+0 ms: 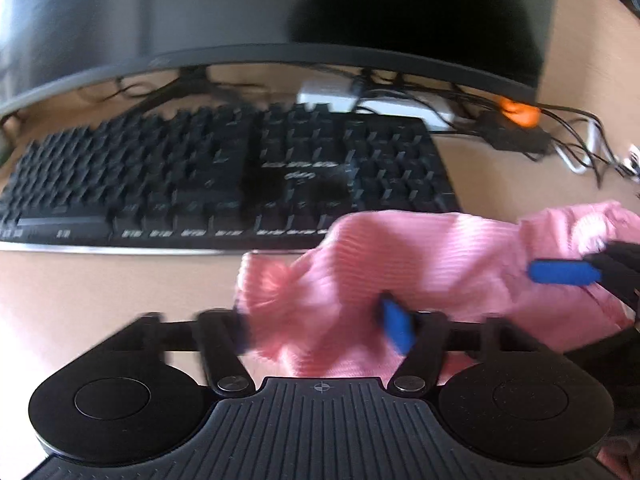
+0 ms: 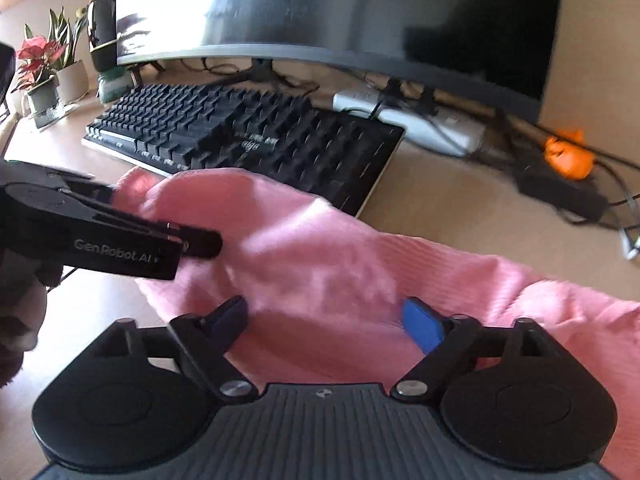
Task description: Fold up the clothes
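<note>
A pink ribbed garment [image 1: 432,256] lies crumpled on the tan desk, just in front of the keyboard. My left gripper [image 1: 320,326] has a bunched end of it filling the gap between its fingers, and the blue pad [image 1: 396,326] presses into the fabric. From the right wrist view the left gripper [image 2: 200,244] comes in from the left with its tip on the garment [image 2: 304,248]. My right gripper [image 2: 326,320] stands wide open over the cloth, which lies loose between its fingers. Its blue pad [image 1: 564,272] shows at the right of the left wrist view.
A black keyboard [image 2: 248,136] lies right behind the garment, under a wide dark monitor [image 2: 360,12]. Tangled cables, a black box [image 2: 560,190], an orange object [image 2: 568,156] and a white power strip [image 2: 424,124] sit at the back right. Potted plants [image 2: 44,68] stand far left.
</note>
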`<state>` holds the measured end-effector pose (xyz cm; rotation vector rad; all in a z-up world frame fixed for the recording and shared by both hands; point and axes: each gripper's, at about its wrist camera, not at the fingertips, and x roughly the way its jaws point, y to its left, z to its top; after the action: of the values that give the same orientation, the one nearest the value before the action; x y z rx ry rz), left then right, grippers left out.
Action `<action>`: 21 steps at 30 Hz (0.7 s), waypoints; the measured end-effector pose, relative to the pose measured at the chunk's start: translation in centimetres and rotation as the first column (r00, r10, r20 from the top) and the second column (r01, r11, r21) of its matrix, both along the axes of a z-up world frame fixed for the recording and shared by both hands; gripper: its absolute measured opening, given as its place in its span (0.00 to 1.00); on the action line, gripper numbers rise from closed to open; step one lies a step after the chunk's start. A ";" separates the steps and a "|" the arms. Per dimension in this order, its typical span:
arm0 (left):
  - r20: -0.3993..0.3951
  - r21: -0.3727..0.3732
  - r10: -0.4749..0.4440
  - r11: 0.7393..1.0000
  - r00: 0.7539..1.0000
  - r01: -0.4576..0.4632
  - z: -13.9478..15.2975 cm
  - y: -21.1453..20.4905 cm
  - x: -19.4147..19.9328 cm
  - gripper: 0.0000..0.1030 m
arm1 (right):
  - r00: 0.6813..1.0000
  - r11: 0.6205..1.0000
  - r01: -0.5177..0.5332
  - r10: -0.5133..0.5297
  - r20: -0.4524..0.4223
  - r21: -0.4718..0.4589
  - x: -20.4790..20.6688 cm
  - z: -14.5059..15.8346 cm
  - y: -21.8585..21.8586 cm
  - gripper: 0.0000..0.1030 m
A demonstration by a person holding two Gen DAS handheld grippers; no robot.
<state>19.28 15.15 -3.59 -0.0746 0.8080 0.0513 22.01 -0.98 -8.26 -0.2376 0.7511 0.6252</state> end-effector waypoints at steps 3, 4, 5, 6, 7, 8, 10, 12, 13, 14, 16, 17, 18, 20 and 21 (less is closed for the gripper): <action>-0.011 -0.053 -0.031 0.998 0.999 0.031 0.4 0.2 0.0 0.28 | 0.999 0.999 -0.037 0.037 -0.001 0.004 -0.3 0.6 -0.1 0.48; -0.012 -0.077 -0.042 0.996 0.999 0.041 0.7 0.2 0.0 0.25 | 0.999 0.999 -0.047 0.047 -0.005 0.007 -0.3 0.8 0.1 0.38; -0.005 -0.103 -0.058 0.993 0.998 0.057 1.2 0.1 -0.2 0.25 | 0.998 0.998 -0.057 0.057 -0.011 0.009 -0.4 1.1 0.2 0.24; 0.001 -0.129 -0.073 0.989 0.997 0.073 1.7 0.0 -0.3 0.24 | 0.998 0.998 -0.067 0.067 -0.017 0.012 -0.4 1.3 0.4 0.19; 0.009 -0.154 -0.089 0.984 0.996 0.089 2.2 -0.1 -0.5 0.24 | 0.997 0.998 -0.068 0.068 -0.020 0.018 -0.4 1.3 0.3 0.17; 0.018 -0.170 -0.104 0.980 0.994 0.105 2.8 -0.4 -0.7 0.24 | 0.998 0.998 -0.062 0.063 -0.029 0.030 -0.4 1.4 0.1 0.15; 0.042 -0.159 -0.124 0.979 0.991 0.129 4.2 -1.2 -1.2 0.24 | 0.997 0.997 -0.050 0.053 -0.049 0.059 -0.3 1.5 -0.5 0.11; 0.059 -0.157 -0.139 0.977 0.989 0.147 5.6 -2.0 -1.5 0.24 | 0.997 0.995 -0.039 0.044 -0.065 0.088 -0.3 1.9 -1.1 0.08; 0.069 -0.156 -0.148 0.975 0.987 0.158 6.3 -2.4 -1.6 0.24 | 0.997 0.994 -0.033 0.039 -0.064 0.100 -0.5 2.2 -1.5 0.07; 0.086 -0.151 -0.164 0.973 0.983 0.176 7.3 -3.1 -1.7 0.24 | 0.998 0.994 -0.028 0.034 -0.055 0.109 -0.7 2.7 -2.0 0.06; 0.128 -0.143 -0.200 0.966 0.971 0.218 9.3 -4.7 -1.7 0.24 | 1.000 0.992 -0.016 0.019 -0.022 0.129 -1.3 4.3 -3.4 0.06; 0.152 -0.145 -0.219 0.960 0.964 0.241 10.4 -5.8 -1.6 0.24 | 1.000 0.990 -0.011 0.012 -0.005 0.139 -1.7 5.2 -4.2 0.06; 0.177 -0.149 -0.238 0.953 0.955 0.265 11.5 -6.8 -1.5 0.24 | 1.000 0.989 -0.002 0.000 0.015 0.150 -2.0 6.1 -5.2 0.06; 0.230 -0.154 -0.284 0.934 0.931 0.323 13.7 -9.5 -1.1 0.24 | 0.998 0.984 0.028 -0.038 0.054 0.174 -2.6 8.1 -8.0 0.06; 0.255 -0.154 -0.312 0.921 0.915 0.357 14.6 -11.1 -0.9 0.24 | 0.995 0.982 0.051 -0.065 0.072 0.183 -2.9 9.0 -9.6 0.06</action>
<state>18.40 4.05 10.99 -0.1256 0.5856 -0.3601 19.11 -10.59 0.72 -0.0715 0.6197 0.6214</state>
